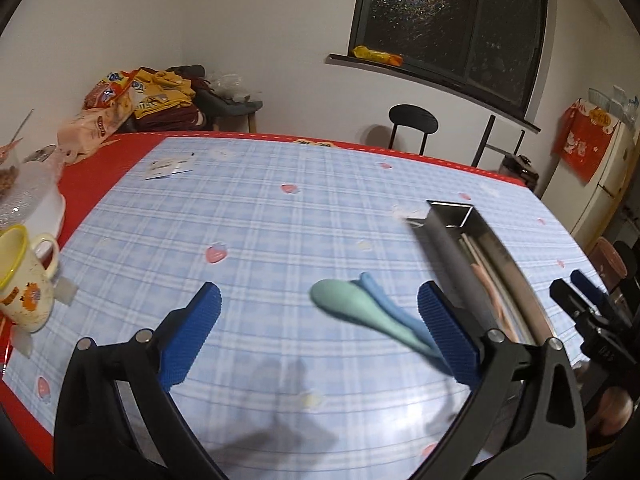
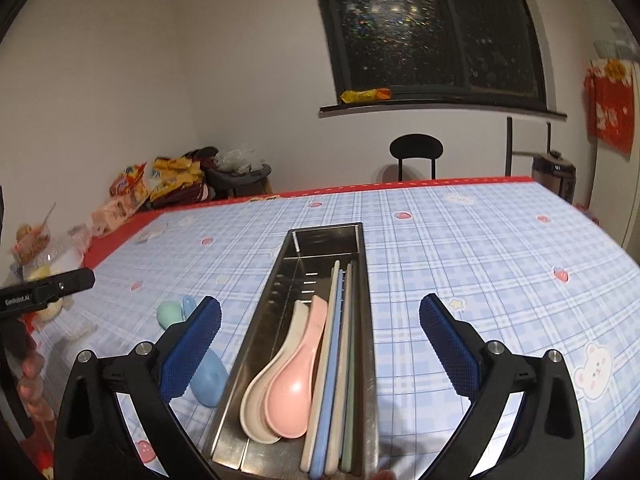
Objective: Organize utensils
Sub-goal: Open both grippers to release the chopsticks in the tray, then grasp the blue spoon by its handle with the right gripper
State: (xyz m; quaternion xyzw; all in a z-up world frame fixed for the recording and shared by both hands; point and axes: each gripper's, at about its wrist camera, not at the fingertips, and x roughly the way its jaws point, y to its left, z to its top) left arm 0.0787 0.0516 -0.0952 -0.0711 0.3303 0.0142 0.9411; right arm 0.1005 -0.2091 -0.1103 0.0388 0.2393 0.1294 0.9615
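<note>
A long steel utensil tray lies on the blue checked tablecloth. Inside it rest a cream spoon, a pink spoon and several pastel chopsticks. A green spoon and a blue spoon lie side by side on the cloth, left of the tray. My left gripper is open over the cloth, the green spoon's bowl between its fingers, untouched. My right gripper is open above the tray, straddling it, holding nothing.
A yellow-rimmed mug, a clear lidded bowl and snack bags crowd the table's left side on the red cloth. A black chair stands beyond the far edge. The other gripper shows at the right.
</note>
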